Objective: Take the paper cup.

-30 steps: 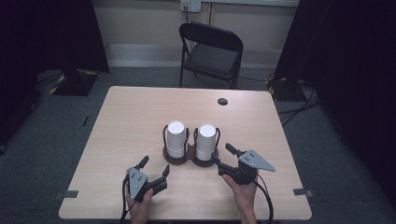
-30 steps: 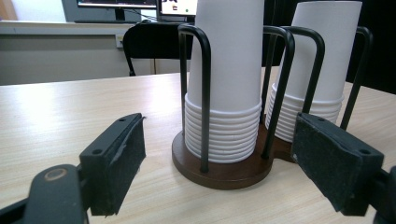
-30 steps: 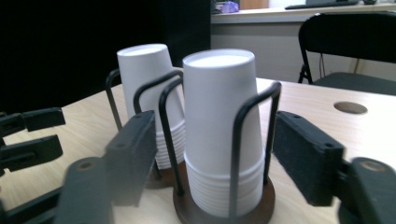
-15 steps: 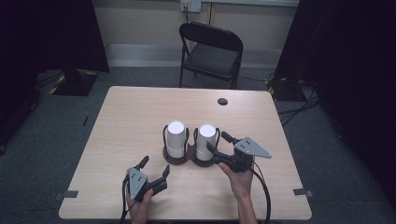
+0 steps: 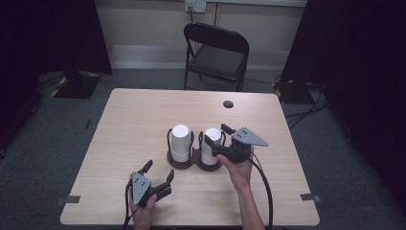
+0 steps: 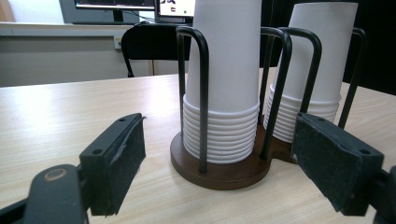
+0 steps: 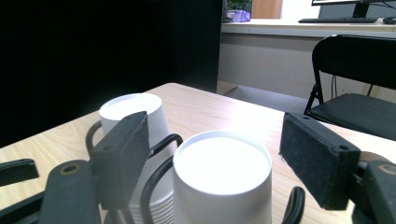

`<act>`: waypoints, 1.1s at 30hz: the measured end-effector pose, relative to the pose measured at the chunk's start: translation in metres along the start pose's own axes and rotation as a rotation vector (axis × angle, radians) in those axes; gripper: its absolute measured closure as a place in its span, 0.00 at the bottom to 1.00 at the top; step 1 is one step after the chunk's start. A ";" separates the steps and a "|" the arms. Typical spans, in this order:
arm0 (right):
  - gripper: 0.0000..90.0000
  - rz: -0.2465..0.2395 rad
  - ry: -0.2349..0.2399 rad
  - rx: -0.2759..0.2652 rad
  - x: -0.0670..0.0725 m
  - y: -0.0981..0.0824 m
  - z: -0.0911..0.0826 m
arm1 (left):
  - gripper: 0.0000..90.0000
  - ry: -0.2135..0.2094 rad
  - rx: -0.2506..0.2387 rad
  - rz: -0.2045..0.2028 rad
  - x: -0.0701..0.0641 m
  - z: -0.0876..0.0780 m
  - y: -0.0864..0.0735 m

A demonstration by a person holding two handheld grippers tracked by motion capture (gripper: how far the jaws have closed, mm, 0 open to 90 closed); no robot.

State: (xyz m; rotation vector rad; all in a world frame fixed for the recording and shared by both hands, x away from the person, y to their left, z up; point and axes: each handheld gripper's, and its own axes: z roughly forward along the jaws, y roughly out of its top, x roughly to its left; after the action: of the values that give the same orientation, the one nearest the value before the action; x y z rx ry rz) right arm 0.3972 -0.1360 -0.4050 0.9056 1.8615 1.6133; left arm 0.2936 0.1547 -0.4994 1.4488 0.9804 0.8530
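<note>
Two upside-down stacks of white paper cups stand in a wooden-based holder with black wire loops at the table's middle. The left stack rises in front of my left gripper, which rests open near the table's front edge, a little short of the holder. My right gripper is open at the top of the right stack, one jaw on either side of the top cup, with a gap on both sides.
A black folding chair stands beyond the far edge of the table. A dark round hole sits in the tabletop at the back right. The right gripper's cable trails toward the front edge. Black curtains flank the room.
My right gripper has moved forward and left from beside the holder until its open jaws straddle the top of the right cup stack. The left gripper has stayed put.
</note>
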 end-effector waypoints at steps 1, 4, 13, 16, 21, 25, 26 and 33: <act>0.26 0.003 -0.001 0.005 -0.001 -0.001 0.003 | 0.20 0.000 0.000 0.000 0.000 0.000 0.000; 0.27 0.001 -0.002 0.020 -0.002 -0.005 0.008 | 0.20 -0.001 0.000 0.000 0.000 0.000 0.000; 0.30 -0.015 -0.012 0.023 -0.002 -0.011 0.015 | 0.20 -0.001 0.000 0.001 0.000 0.000 0.000; 0.31 -0.023 -0.009 0.032 -0.002 -0.013 0.018 | 0.20 -0.001 -0.001 0.000 0.000 0.000 0.000; 0.33 -0.025 -0.006 0.047 -0.002 -0.015 0.021 | 0.20 -0.001 -0.001 -0.001 0.000 0.000 0.000; 0.33 -0.024 -0.005 0.051 -0.002 -0.016 0.022 | 0.20 -0.003 -0.003 0.001 0.000 0.000 0.000; 0.33 -0.028 -0.007 0.054 -0.002 -0.016 0.023 | 0.20 -0.007 -0.004 0.003 0.000 0.000 0.000; 0.35 -0.031 -0.017 0.079 -0.003 -0.017 0.023 | 0.20 -0.006 -0.005 0.003 0.000 0.000 0.000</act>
State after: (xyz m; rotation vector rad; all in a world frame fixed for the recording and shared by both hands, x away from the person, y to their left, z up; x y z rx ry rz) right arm 0.4140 -0.1244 -0.4254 0.9158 1.9297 1.5187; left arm 0.2930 0.1547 -0.4996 1.4478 0.9715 0.8526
